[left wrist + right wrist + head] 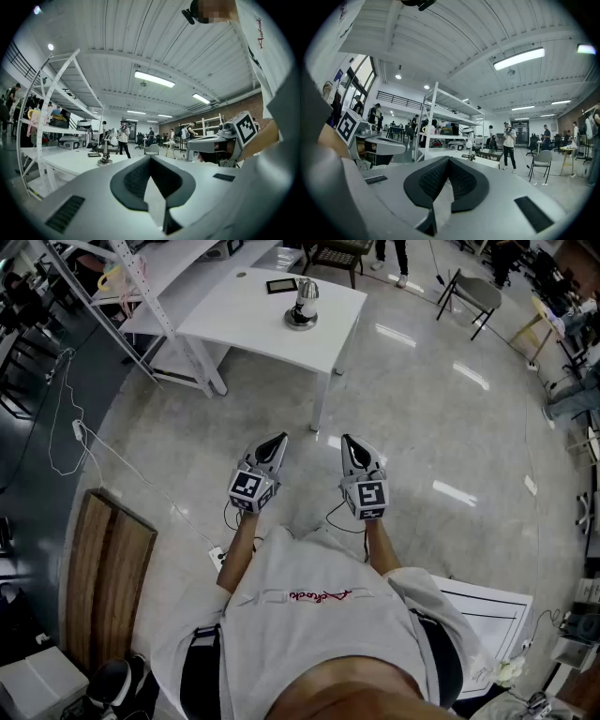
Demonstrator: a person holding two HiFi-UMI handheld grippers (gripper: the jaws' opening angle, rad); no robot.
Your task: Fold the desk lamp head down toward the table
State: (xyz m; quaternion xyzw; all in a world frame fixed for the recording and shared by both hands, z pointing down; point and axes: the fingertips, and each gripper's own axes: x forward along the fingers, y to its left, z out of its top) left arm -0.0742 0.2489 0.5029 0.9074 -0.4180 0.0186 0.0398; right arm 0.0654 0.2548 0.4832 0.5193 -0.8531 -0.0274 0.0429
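Ahead, desk lamp (pixel 303 304) standing upright, on table (pixel 244 317)

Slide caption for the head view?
Left gripper and right gripper, both shut and empty, short of the white table bearing the desk lamp.

Far ahead of me stands the small silvery-grey desk lamp with a round base (pixel 302 306), upright on the flat white table (pixel 246 317). It sits toward the table's right side, close to the near edge. Its round base rests flat on the top, and a slim stem (pixel 105 151) rises straight from it, carrying the head above the base, not folded down. The lamp is too small here for me to make out the head's shape.
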